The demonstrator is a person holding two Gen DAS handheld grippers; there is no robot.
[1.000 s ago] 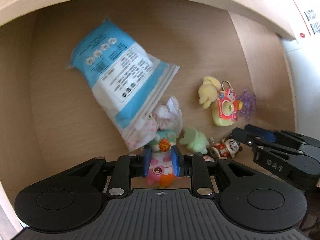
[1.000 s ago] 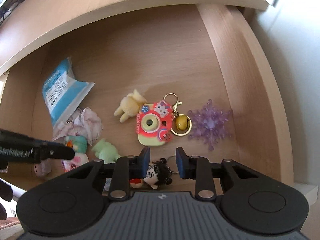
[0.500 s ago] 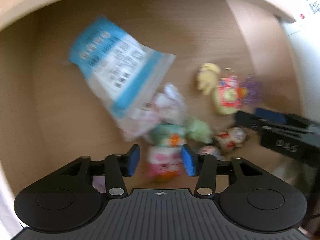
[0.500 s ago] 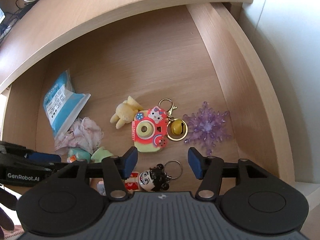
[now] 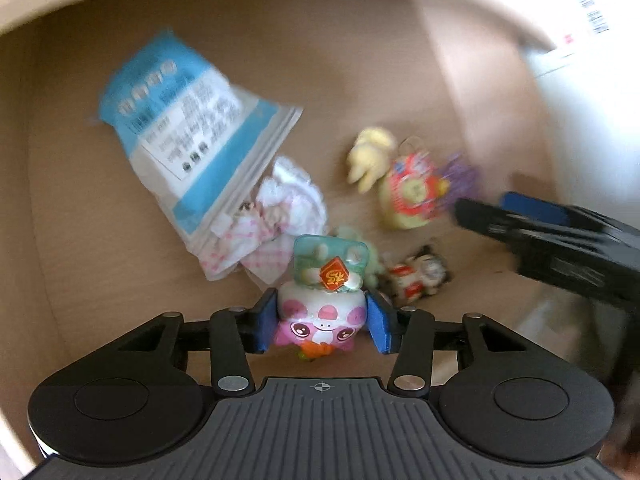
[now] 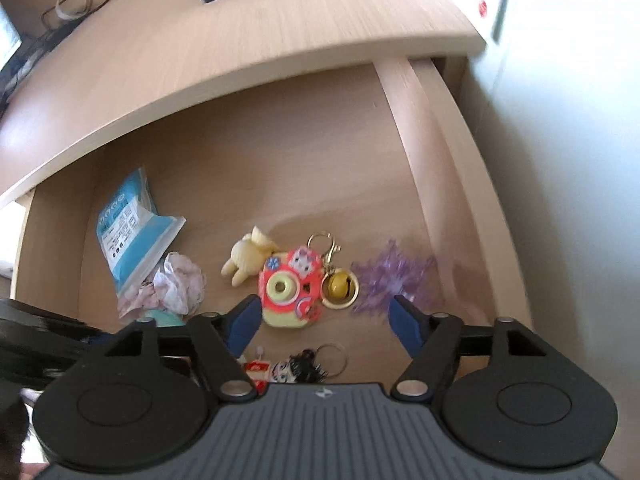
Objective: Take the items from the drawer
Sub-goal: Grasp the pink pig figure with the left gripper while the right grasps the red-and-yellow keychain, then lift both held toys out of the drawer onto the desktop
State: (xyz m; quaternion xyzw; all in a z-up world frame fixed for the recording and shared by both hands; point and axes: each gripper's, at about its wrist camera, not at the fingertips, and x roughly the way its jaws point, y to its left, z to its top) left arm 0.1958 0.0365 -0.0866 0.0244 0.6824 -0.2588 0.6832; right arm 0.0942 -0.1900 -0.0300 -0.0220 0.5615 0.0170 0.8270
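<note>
A pink and white toy figure point(image 5: 320, 316) with a teal hat sits between the blue pads of my left gripper point(image 5: 320, 322). Its jaws are closing and the pads lie against the toy's sides. The toy looks sharp while the drawer point(image 5: 60, 200) behind it is blurred. My right gripper point(image 6: 324, 314) is opening with nothing between its pads. It hangs over a red and yellow toy camera keychain point(image 6: 288, 288). A black-haired doll keychain point(image 6: 298, 368) lies just under it.
On the drawer floor lie a blue and white zip bag point(image 6: 128, 232), a pink cloth bundle point(image 6: 180, 284), a yellow plush rabbit point(image 6: 248, 258), a yellow bell point(image 6: 338, 286) and a purple snowflake point(image 6: 394, 276). The desk top point(image 6: 200, 48) overhangs the back.
My left jaws went from narrow to wide around the pink toy figure. The right jaws spread from nearly together to wide apart. Both grippers rose a little above the drawer floor.
</note>
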